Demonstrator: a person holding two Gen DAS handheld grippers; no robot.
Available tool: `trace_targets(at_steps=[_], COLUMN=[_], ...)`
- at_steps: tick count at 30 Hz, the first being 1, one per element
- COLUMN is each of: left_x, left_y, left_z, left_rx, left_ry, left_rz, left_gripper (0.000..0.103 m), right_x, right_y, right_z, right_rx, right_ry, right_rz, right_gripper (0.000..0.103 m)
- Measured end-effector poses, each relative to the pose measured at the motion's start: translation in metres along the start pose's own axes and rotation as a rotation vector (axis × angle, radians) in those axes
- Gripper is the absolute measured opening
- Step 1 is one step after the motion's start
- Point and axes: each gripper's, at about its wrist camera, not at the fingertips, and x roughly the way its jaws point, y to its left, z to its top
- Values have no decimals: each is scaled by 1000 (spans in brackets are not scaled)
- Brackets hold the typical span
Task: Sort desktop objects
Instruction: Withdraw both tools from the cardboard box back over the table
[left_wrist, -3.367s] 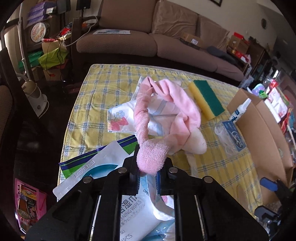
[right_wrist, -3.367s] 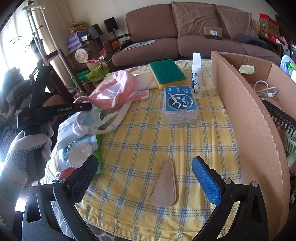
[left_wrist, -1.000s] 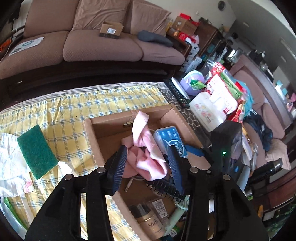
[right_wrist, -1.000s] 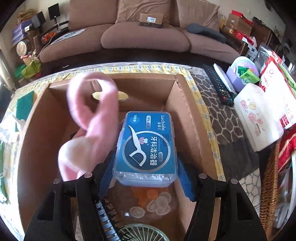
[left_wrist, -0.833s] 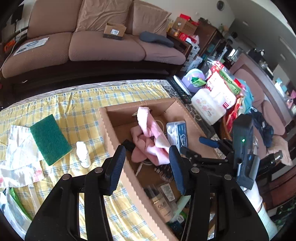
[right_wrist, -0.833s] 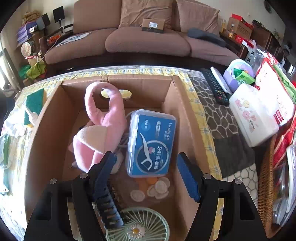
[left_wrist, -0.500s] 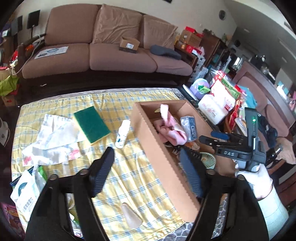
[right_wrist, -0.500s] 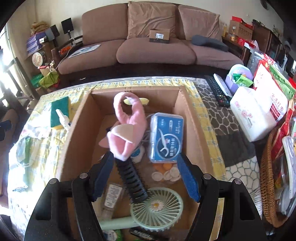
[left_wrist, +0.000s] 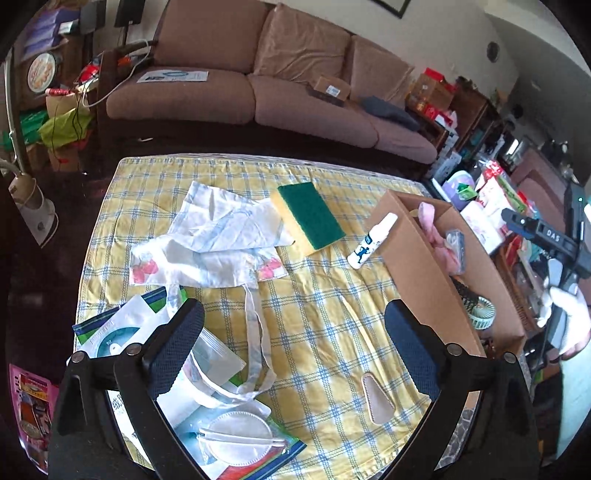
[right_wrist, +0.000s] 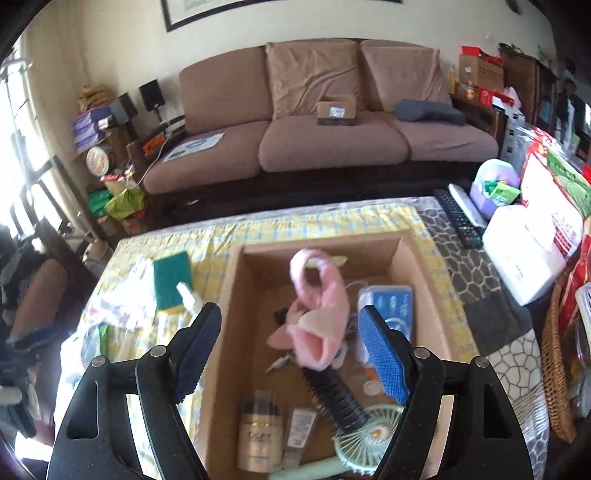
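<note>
A cardboard box (right_wrist: 231, 332) stands on the right of a yellow checked tablecloth (left_wrist: 317, 332). Inside lie a pink cloth (right_wrist: 317, 317), a blue floss box (right_wrist: 391, 306), a black brush (right_wrist: 334, 397), a green fan (right_wrist: 365, 439) and an Olay jar (right_wrist: 258, 439). On the cloth lie a green sponge (left_wrist: 310, 216), a white spray bottle (left_wrist: 371, 242), a white printed cloth bag (left_wrist: 214, 240), wipes packs (left_wrist: 122, 332) and a beige leather piece (left_wrist: 376, 397). My left gripper (left_wrist: 295, 354) is open above the table's near side. My right gripper (right_wrist: 291, 354) is open above the box.
A brown sofa (right_wrist: 314, 136) runs along the far side. Remote controls (right_wrist: 458, 218), a white tissue pack (right_wrist: 524, 243) and a wicker basket (right_wrist: 557, 369) crowd the right side beyond the box. Clutter and shelves stand at the left.
The left gripper let go of the pink cloth in the box, opened wide and pulled back over the table. The right gripper released the floss box into the box and rose away.
</note>
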Motion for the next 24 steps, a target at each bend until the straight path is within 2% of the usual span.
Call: trace_targets(at_steps=[2,7,11,14,16,18,21,24], left_x=[8,33,48,57,64,71,82,99], left_y=[2,-3,-4,-1,1,4,9,5], left_z=[6,15,25,33,38,41,48,53], left_rx=[-5,19,28,30,27,11,0,45], left_ry=[0,21,28,27,31,36,45,67], left_rz=[-11,-17,-19,-13,-5,-6,30,74], left_gripper=[98,98,98,98,98,98,98,98], right_x=[7,75,133,143,139,126,97,69], right_y=[-19,-48,-63,-66,-64,-68,-60,-27], right_z=[17,37,17,-1,-11,-13,-1,16], right_rx=[10,51,83,50,-26,-16,7,-17], right_ry=[-8,114,289,393,425,409,305,189], right_rz=[-44,-36,-71,-91,-135,-107,-84,-7], right_gripper=[67,64,64,67,67,66,66,77])
